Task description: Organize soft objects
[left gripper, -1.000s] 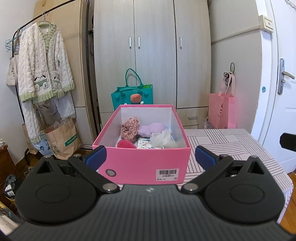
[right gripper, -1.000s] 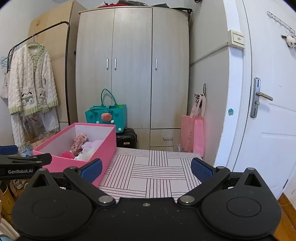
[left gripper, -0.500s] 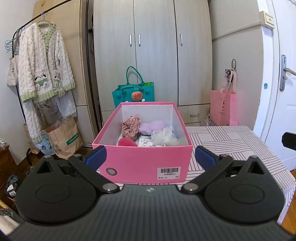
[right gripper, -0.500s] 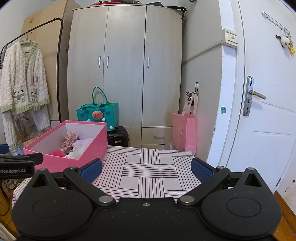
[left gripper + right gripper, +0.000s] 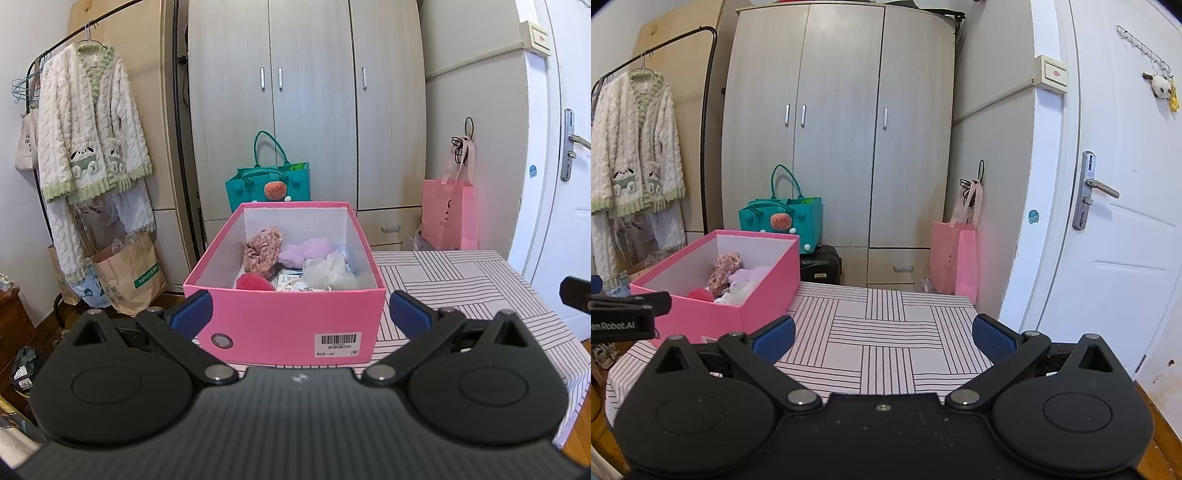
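A pink box (image 5: 288,325) stands on the striped table (image 5: 461,280). Inside lie a floral scrunchie (image 5: 262,251), a lilac plush piece (image 5: 306,251), a red fluffy piece (image 5: 253,282) and a white gauzy piece (image 5: 328,271). My left gripper (image 5: 299,314) is open and empty, just in front of the box. My right gripper (image 5: 882,338) is open and empty over the striped table (image 5: 886,332), to the right of the pink box (image 5: 757,288). The left gripper's side shows at the left edge of the right wrist view (image 5: 624,314).
A wardrobe (image 5: 306,110) stands behind the table. A teal bag (image 5: 269,188), a pink bag (image 5: 447,218), a clothes rack with a white cardigan (image 5: 88,136) and a brown paper bag (image 5: 129,273) are around. A white door (image 5: 1115,221) is on the right.
Both grippers have drawn back a little and risen; the box looks slightly smaller and lower in the views. Both stay open and empty. The box has not moved.
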Available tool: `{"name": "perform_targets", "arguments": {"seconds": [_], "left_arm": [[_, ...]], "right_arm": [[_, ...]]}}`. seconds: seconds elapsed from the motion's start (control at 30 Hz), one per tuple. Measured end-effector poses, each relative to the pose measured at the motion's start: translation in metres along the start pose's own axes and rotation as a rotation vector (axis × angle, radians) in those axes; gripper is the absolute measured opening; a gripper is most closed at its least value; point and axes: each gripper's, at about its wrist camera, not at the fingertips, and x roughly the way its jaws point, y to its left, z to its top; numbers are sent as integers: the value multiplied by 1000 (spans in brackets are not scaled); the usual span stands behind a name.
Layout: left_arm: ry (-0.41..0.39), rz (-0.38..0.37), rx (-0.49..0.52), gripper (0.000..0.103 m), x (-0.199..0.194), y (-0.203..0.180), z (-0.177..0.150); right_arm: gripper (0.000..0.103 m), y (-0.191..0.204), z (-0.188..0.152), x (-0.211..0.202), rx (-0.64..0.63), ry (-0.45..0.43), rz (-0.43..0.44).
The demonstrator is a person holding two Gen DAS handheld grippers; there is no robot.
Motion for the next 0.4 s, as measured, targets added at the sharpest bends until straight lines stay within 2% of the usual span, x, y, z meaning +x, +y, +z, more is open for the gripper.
{"name": "perform_targets", "arguments": {"seconds": [0.4], "left_arm": [[-9,1,16,103,0,-3,-2]], "right_arm": [[103,-3,-1,1,6,4,-6]]}}
